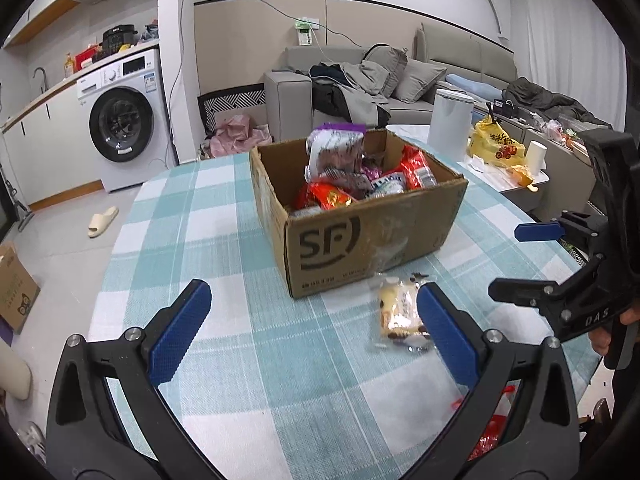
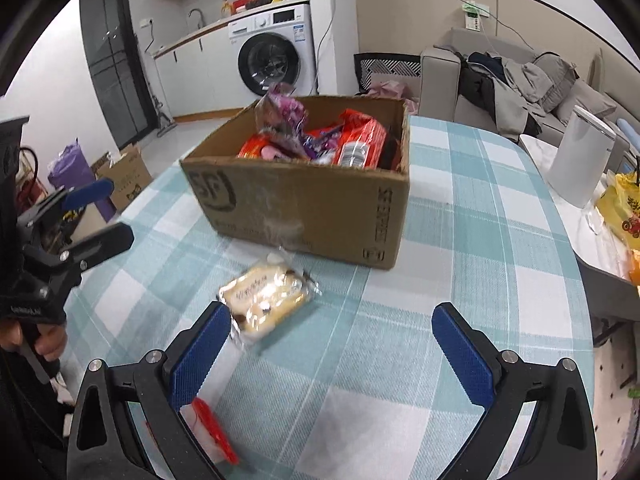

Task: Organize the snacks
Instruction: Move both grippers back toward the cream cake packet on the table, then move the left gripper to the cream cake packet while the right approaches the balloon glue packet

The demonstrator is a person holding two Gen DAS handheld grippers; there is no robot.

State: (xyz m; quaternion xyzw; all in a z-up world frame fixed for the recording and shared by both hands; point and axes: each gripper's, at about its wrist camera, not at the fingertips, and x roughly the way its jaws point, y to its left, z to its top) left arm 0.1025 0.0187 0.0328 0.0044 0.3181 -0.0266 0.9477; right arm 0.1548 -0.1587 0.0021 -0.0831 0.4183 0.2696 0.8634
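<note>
Pastry [image 2: 264, 294] beside box [image 2: 320, 208] (claws wide)

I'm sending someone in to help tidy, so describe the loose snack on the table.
On the checked tablecloth, find the cardboard box marked SF. In front of it lies a clear-wrapped pale yellow pastry, the only snack lying flat outside the box.

**Two wrist views converging on one box**

The left wrist camera looks low across the checked tablecloth [image 1: 168, 216], with the cardboard box [image 1: 360, 236] near, at 12 o'clock, its SF corner foremost. The right wrist camera faces the same box [image 2: 320, 208] from its other side, equally close. Both share the wrapped pastry [image 1: 400, 312] [image 2: 266, 292], washing machine [image 1: 124, 120] [image 2: 272, 52] and sofa [image 1: 400, 76] [image 2: 500, 76]. Each view catches the opposite gripper at its edge, at 3 and 9 o'clock.
</note>
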